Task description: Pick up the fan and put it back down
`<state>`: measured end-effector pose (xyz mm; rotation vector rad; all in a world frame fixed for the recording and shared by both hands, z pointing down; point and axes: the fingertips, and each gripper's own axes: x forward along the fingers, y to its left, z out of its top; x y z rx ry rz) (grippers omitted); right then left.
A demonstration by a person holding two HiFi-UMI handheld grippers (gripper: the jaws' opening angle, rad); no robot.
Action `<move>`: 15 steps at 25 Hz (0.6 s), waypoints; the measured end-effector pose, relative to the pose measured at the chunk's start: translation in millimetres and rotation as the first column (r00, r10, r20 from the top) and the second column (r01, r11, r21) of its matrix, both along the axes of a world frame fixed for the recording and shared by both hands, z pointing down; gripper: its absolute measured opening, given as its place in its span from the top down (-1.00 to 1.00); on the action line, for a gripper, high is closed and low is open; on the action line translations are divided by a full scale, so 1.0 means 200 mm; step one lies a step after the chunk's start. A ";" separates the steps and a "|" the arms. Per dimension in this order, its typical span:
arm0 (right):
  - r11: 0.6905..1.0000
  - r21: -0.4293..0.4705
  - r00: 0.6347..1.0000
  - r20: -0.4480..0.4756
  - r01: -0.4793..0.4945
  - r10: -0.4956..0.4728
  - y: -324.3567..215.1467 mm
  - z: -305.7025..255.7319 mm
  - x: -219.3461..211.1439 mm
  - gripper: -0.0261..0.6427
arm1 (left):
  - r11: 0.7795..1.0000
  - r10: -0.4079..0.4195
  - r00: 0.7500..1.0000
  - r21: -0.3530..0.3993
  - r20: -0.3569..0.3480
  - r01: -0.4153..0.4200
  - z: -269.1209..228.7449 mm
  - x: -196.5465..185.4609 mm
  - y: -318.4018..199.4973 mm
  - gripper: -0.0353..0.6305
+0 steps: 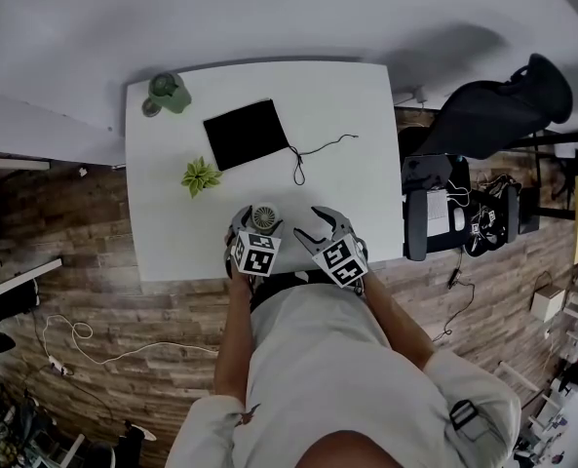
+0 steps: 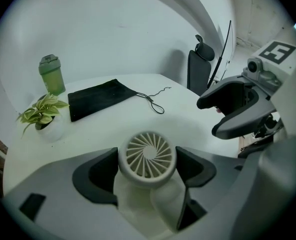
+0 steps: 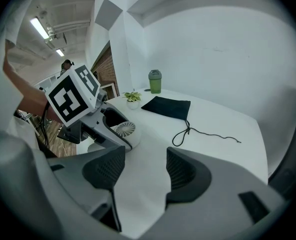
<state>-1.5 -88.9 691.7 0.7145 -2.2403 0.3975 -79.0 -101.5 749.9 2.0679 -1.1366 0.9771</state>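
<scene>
A small white fan [image 1: 265,214] with a round grille stands near the front edge of the white table [image 1: 347,105]. My left gripper [image 1: 259,220] is shut on the fan's head. In the left gripper view both dark pads [image 2: 100,171] press the sides of the fan [image 2: 148,156]. My right gripper [image 1: 318,227] hangs just right of it, open, with nothing between its fingers. The right gripper view shows its jaws [image 3: 140,169] apart over bare table, and the fan [image 3: 124,129] at its left. Whether the fan's base touches the table is hidden.
A black drawstring pouch [image 1: 247,133] with a loose cord lies mid-table. A small potted plant [image 1: 200,175] stands left of the fan, and a green bottle [image 1: 169,93] at the far left corner. A dark chair [image 1: 435,203] stands off the table's right edge.
</scene>
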 end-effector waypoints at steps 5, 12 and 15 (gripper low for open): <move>1.000 0.008 1.000 0.001 0.001 -0.001 0.00 -0.02 0.00 0.13 | 1.000 -0.005 1.000 0.019 -0.002 0.005 0.00 0.01 -0.02 -0.18; 1.000 0.025 1.000 0.008 -0.009 0.009 0.00 -0.04 -0.01 0.13 | 1.000 -0.006 1.000 0.015 -0.020 0.007 0.02 0.01 -0.02 -0.21; 0.999 0.035 1.000 0.014 -0.020 0.020 0.00 -0.04 -0.01 0.12 | 1.000 -0.005 1.000 0.021 -0.019 0.005 0.01 0.00 -0.02 -0.24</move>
